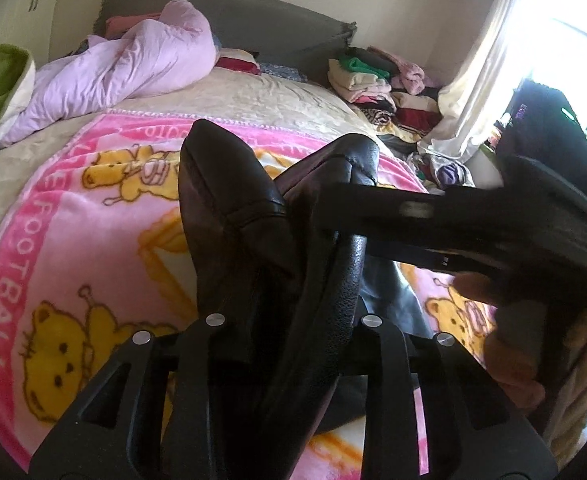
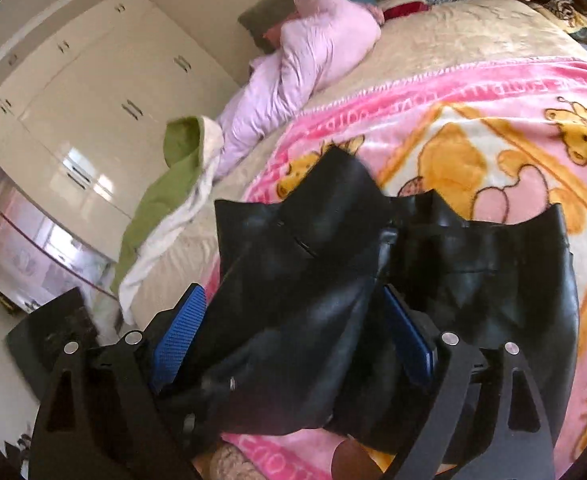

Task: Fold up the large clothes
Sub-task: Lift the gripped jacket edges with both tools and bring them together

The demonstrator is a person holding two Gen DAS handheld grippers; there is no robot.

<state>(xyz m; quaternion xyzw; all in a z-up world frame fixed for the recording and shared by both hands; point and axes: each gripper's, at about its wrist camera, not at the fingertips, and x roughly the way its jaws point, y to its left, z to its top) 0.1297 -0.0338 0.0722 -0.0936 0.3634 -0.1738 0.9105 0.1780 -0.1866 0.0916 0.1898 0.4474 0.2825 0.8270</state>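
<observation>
A black leather-like garment (image 1: 233, 216) hangs bunched above the pink bear blanket (image 1: 73, 220) on the bed. My left gripper (image 1: 293, 308) is shut on a thick fold of it, and the fabric fills the narrow gap and hides the fingertips. In the right wrist view the same garment (image 2: 301, 280) lies between the wide-apart blue pads (image 2: 179, 336) of my right gripper (image 2: 293, 340), which stands open; the left pad's face shows bare. The left wrist view shows the right gripper's finger (image 1: 393, 200) reaching in from the right to the garment's top, held by a hand (image 1: 509, 364).
A lilac duvet (image 1: 133, 68) and a green-and-white towel (image 2: 161, 200) lie at the bed's far side. Folded clothes (image 1: 365, 76) are stacked by the headboard, with more piled under the curtained window (image 1: 493, 60). A cream wardrobe (image 2: 93, 92) stands beside the bed.
</observation>
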